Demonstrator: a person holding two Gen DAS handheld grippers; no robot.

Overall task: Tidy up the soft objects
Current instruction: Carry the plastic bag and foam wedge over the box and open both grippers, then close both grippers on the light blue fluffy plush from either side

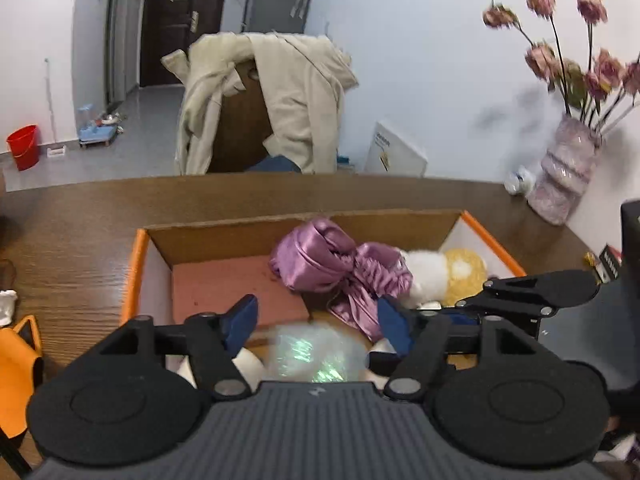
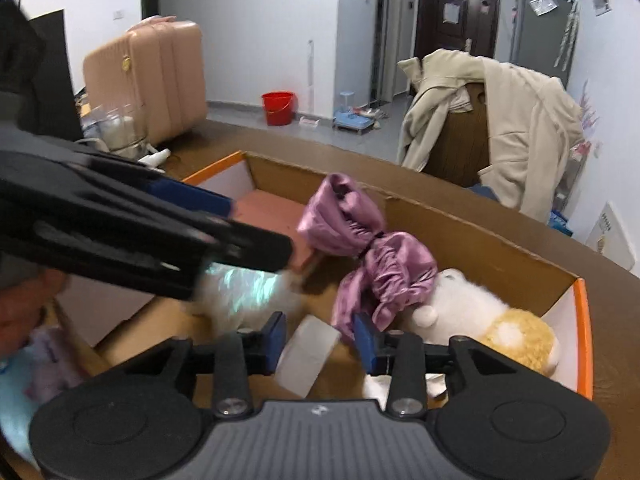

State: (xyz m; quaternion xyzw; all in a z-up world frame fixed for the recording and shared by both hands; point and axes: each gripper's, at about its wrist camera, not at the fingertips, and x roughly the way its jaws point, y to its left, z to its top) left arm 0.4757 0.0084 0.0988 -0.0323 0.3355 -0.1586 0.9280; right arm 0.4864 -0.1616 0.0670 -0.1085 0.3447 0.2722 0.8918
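Note:
An open cardboard box with an orange rim stands on the brown table. In it are a purple satin cloth tied in the middle, a white and yellow plush toy, a pink pad and a blurred white fluffy thing with a greenish shimmer. My left gripper hangs open over the box's near side, with the shimmering thing below its blue pads and nothing pressed between them. My right gripper is also open, above a flat white piece, and the purple cloth brushes its right pad.
A chair draped with a beige coat stands behind the table. A vase of dried pink flowers sits at the table's far right. A pink suitcase and a red bucket are on the floor side.

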